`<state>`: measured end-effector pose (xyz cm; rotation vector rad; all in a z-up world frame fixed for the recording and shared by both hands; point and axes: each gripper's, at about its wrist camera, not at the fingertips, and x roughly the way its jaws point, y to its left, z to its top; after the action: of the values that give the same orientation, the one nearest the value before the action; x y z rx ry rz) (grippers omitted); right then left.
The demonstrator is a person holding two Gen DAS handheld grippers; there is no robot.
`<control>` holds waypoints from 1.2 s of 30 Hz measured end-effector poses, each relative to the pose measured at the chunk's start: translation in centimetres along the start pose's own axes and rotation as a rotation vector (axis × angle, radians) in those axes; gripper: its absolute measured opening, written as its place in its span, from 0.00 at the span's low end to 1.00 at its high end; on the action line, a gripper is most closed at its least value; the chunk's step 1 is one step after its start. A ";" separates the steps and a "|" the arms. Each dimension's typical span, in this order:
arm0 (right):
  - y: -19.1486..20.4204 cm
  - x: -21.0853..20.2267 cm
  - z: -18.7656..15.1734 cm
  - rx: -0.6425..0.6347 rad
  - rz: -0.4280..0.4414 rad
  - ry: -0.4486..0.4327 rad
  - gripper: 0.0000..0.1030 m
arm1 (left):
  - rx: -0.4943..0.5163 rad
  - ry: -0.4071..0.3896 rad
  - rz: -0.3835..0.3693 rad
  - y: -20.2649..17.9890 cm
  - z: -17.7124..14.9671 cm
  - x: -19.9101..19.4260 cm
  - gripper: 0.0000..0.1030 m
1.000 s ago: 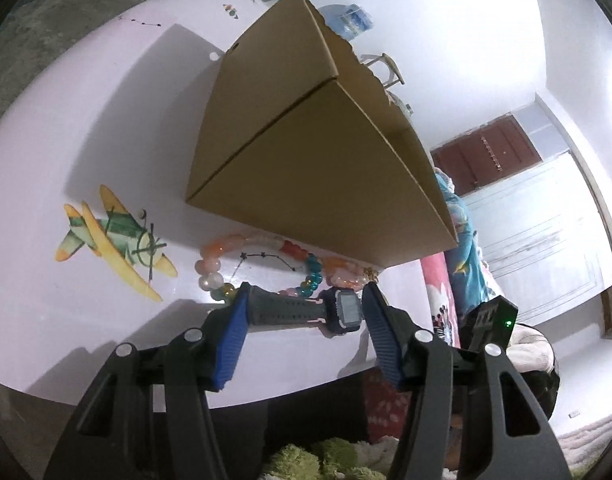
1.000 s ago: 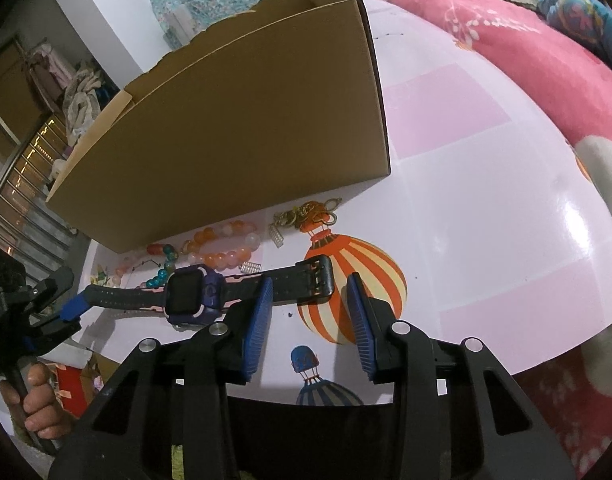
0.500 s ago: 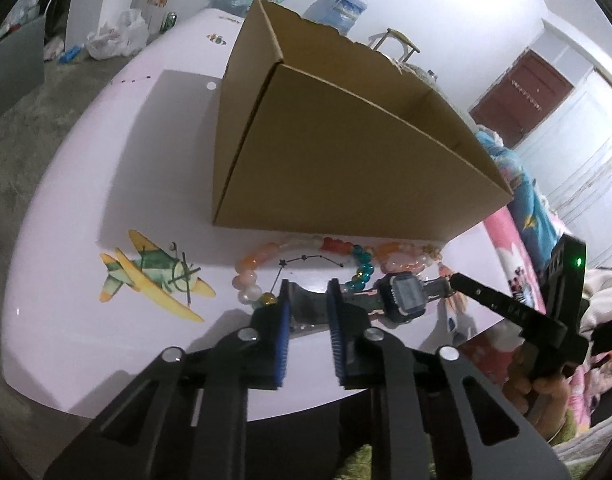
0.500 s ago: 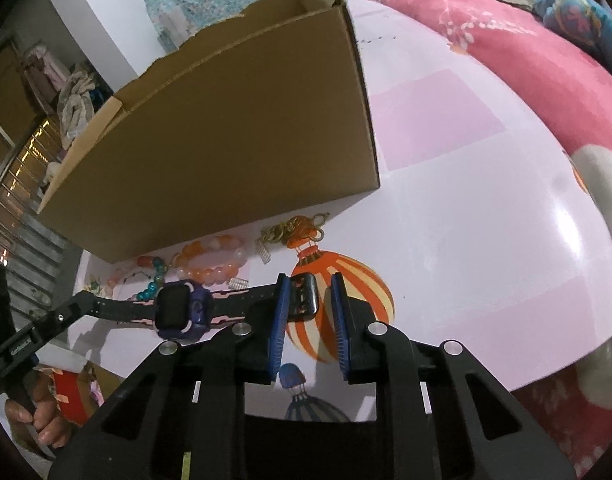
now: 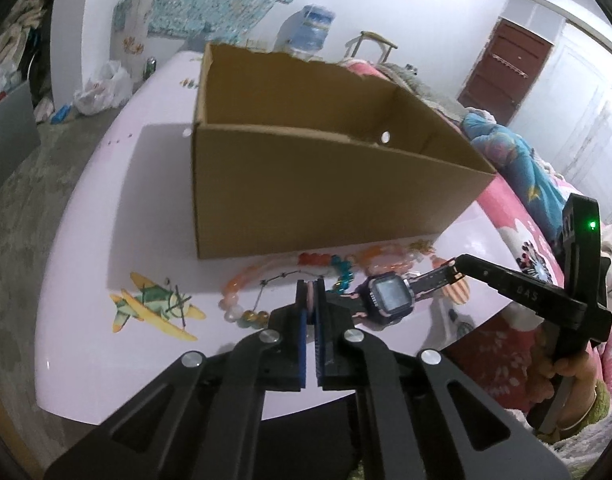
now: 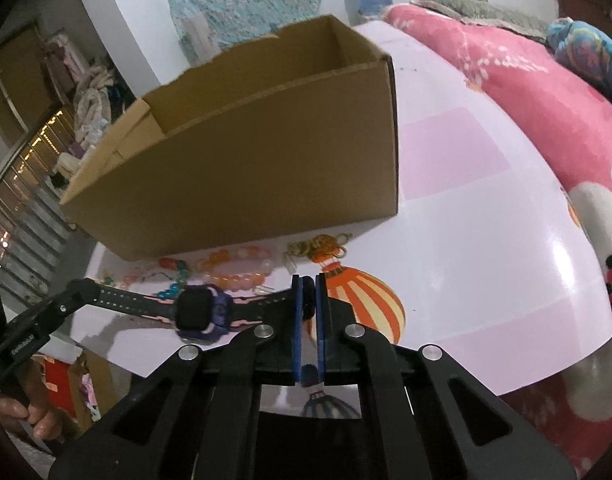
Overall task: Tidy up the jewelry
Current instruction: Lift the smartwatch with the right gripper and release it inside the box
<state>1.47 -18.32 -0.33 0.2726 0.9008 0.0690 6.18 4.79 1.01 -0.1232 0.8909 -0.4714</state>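
Tongs first: left tongs clamped on one strap end of the watch, right tongs clamped on the other end, both pairs just closed down onto the band with nothing else between the blue pads. Held taut between the two, with the watch's long axis running straight across from one pair to the other and its purple-cased face near the middle, screen visible from the left wrist camera. Seemingly lifted just clear of the worktop, though contact underneath could not be told for certain. Neither hand nearer than the other, since each already gripped its own end. Directly beyond the strap, away from both tongs, lay a heap of bead bracelets and a small gold chain tangle, and just behind those stood the open cardboard box, its near wall upright and well taller than the watch as held. Judged from this: a joint lift over that wall needed for the coming move, both ends kept level. Underfoot of it all, a glossy pale pink worktop with cartoon stickers, an aeroplane and a striped balloon. Around it, a pink floral bed, a water bottle, a dark red door, white walls.
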 end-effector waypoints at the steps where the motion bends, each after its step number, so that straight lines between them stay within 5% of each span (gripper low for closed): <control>1: 0.2 -0.3 0.0 -0.003 0.005 -0.006 0.02 | 0.003 -0.003 -0.006 -0.2 0.0 -0.2 0.02; 14: 3.2 -8.7 1.7 -0.112 0.040 -0.180 0.01 | 0.048 -0.144 -0.159 -2.4 3.5 -7.0 0.02; 18: 4.8 -10.9 5.3 -0.169 0.077 -0.265 0.00 | 0.098 -0.234 -0.180 -3.0 6.8 -9.7 0.02; 23: 5.7 -8.2 12.2 -0.180 0.143 -0.257 0.00 | 0.116 -0.289 -0.128 -2.2 11.7 -9.5 0.02; 29: 6.3 0.4 19.3 -0.168 0.139 -0.116 0.00 | 0.070 -0.169 -0.041 1.2 18.1 -2.6 0.02; 36: 6.1 8.1 21.5 -0.161 0.067 0.026 0.04 | 0.030 0.008 0.118 4.4 20.1 6.4 0.03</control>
<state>23.66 -15.41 7.78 0.1523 0.9068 0.2063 26.63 4.04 7.71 -0.0405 0.8936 -0.3752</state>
